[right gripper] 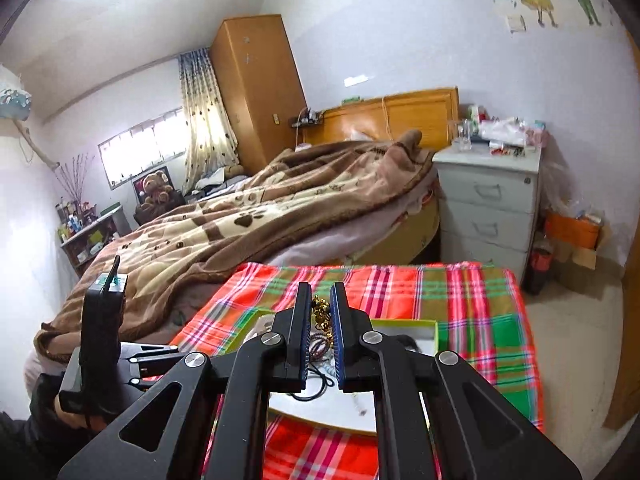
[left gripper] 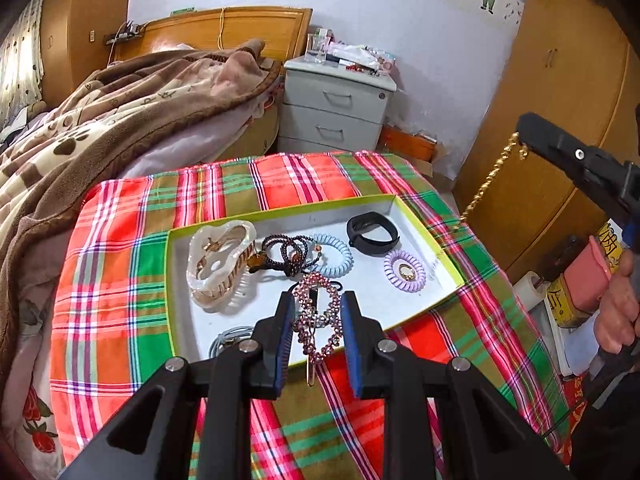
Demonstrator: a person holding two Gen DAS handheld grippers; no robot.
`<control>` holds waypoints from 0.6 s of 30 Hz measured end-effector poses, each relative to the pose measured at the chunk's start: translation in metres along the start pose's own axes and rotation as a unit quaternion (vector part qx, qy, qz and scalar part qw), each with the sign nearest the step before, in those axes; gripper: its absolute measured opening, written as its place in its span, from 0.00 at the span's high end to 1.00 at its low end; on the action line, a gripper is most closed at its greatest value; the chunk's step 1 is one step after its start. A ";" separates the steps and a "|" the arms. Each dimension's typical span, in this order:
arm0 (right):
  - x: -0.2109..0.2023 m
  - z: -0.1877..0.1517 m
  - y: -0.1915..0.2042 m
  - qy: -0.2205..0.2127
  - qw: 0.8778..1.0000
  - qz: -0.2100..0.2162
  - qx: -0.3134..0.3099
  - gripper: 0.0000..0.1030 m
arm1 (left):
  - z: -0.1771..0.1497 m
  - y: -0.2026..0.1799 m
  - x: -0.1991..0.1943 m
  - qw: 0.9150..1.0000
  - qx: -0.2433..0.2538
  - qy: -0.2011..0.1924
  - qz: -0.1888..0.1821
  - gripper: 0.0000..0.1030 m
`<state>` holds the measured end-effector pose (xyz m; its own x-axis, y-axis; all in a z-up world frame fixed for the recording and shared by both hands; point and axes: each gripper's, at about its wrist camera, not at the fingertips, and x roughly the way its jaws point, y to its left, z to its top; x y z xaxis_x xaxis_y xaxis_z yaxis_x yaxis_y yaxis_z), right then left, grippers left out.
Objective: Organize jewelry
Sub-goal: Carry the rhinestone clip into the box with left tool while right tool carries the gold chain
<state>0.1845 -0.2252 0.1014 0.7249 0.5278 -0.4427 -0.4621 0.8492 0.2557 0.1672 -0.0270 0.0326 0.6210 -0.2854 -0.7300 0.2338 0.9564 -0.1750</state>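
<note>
The left tool point(left gripper: 316, 312) grips a pink beaded hair clip point(left gripper: 318, 320) above the near edge of the white tray point(left gripper: 436, 236). The right tool point(right gripper: 321, 312), raised at far right, pinches a gold chain point(left gripper: 486, 182) dangling beside the tray.

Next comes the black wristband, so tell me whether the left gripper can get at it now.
Probably not yet: the left gripper already holds the pink beaded hair clip. The black wristband itself lies uncovered in the tray.
</note>
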 end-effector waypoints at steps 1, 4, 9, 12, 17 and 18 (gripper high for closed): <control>0.006 -0.002 -0.003 0.007 1.000 -0.001 0.004 0.91 | 0.000 -0.001 0.005 1.000 0.001 0.004 -0.001 0.76; 0.022 -0.008 -0.010 0.024 1.000 0.000 0.015 0.91 | -0.004 0.000 0.019 1.000 -0.003 0.019 -0.005 0.76; 0.046 -0.022 -0.021 0.056 0.998 0.004 0.025 0.91 | -0.008 -0.001 0.039 0.999 -0.005 0.038 -0.005 0.76; 0.059 -0.029 -0.026 0.076 0.997 0.011 0.033 0.91 | -0.010 -0.002 0.049 0.999 -0.006 0.047 -0.008 0.76; 0.077 -0.035 -0.030 0.099 0.994 0.017 0.031 0.91 | -0.009 -0.003 0.059 0.998 -0.008 0.053 -0.012 0.76; 0.080 -0.037 -0.030 0.104 0.994 0.016 0.031 0.91 | -0.009 -0.004 0.060 0.998 -0.007 0.055 -0.012 0.77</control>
<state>0.2379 -0.2094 0.0266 0.5867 0.5443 -0.5996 -0.4454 0.8353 0.3224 0.1968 -0.0471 -0.0170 0.5289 -0.3004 -0.7937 0.2367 0.9504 -0.2019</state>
